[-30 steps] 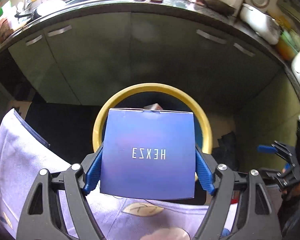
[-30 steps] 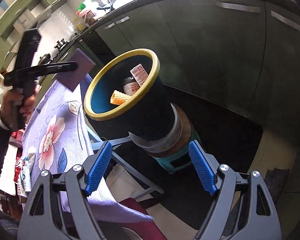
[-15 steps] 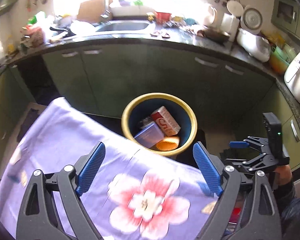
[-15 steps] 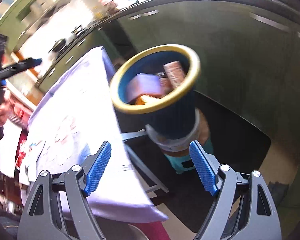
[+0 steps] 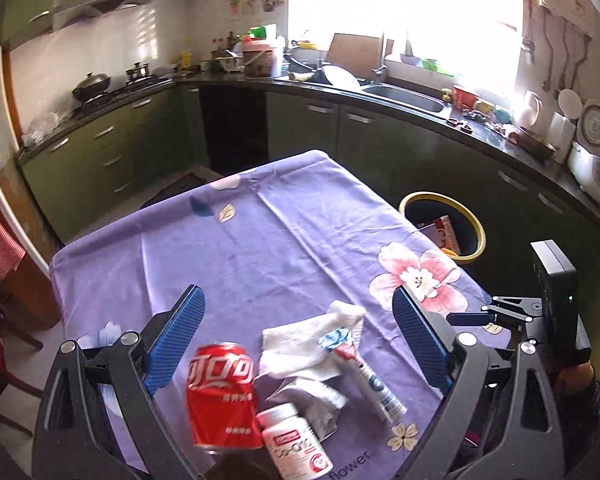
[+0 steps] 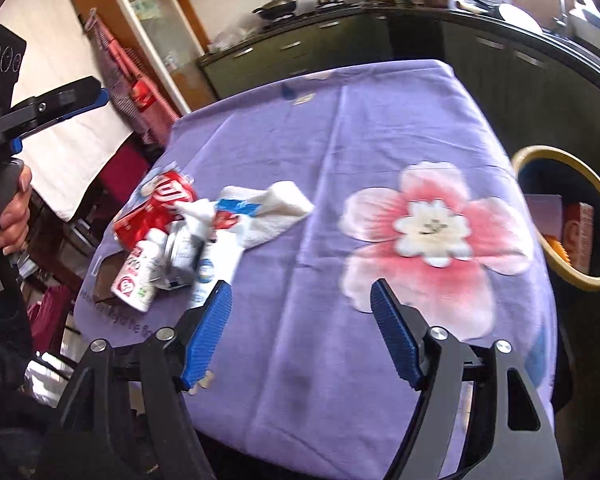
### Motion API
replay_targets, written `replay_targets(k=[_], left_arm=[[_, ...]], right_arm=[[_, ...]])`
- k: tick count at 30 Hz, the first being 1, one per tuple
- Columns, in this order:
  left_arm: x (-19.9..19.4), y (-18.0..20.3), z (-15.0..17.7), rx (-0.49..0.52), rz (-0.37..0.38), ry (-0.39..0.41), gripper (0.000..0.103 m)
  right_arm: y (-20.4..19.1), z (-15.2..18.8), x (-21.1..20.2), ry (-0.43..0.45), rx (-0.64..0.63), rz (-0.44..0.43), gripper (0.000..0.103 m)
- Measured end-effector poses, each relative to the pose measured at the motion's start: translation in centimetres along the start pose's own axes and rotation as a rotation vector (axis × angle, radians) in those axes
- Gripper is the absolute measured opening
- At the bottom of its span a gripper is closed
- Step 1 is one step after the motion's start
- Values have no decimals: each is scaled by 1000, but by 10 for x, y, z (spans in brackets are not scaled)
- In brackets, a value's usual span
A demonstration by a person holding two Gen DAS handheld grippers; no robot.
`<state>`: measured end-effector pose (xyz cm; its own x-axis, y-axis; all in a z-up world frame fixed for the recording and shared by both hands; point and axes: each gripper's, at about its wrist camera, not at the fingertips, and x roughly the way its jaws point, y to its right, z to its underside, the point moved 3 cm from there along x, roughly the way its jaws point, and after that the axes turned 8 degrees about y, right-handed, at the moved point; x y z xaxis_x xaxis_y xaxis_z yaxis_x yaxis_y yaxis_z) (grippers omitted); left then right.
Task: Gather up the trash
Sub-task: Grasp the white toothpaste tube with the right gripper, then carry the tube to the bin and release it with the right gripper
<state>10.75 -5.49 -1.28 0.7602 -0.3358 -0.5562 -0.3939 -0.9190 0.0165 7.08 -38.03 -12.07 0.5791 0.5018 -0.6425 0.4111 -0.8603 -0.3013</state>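
Bench [image 5: 284,248] under purple floral cloth; yellow-rimmed bin [image 5: 474,222] just off far right edge, trash inside.

Trash heap at near edge:
- red cola can [image 5: 220,394], light, dentable, take across middle
- white cloth [image 5: 308,340], soft, pinch fold
- white pill bottle [image 5: 294,442], slick
- toothpaste tube [image 5: 370,380], thin

Left gripper [image 5: 296,344], right gripper [image 6: 300,330]: both wide apart, empty.

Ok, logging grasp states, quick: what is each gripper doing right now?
Left gripper: open, holding nothing, above the red can.
Right gripper: open, holding nothing, above the purple tablecloth.
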Motion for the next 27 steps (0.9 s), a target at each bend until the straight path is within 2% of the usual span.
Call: replay_targets(k=[6, 8, 13, 15, 20, 27], left_arm=[[-30, -42, 39, -79, -100, 13, 93], [-39, -50, 53, -96, -122, 20, 93], [-51, -62, 75, -157, -152, 36, 95], [-53, -64, 81, -175, -155, 41, 95], [-55, -66, 93, -218, -156, 48, 95], [-51, -62, 102, -246, -153, 32, 95]], right_arm=[[-57, 12, 45, -80, -88, -24, 53], [-63, 14, 55, -90, -112, 1, 51], [-67, 19, 72, -111, -132, 52, 38], [-65, 21, 73, -110, -138, 60, 28], [-55, 25, 65, -99, -120, 49, 17], [-40, 13, 36, -36, -106, 41, 15]])
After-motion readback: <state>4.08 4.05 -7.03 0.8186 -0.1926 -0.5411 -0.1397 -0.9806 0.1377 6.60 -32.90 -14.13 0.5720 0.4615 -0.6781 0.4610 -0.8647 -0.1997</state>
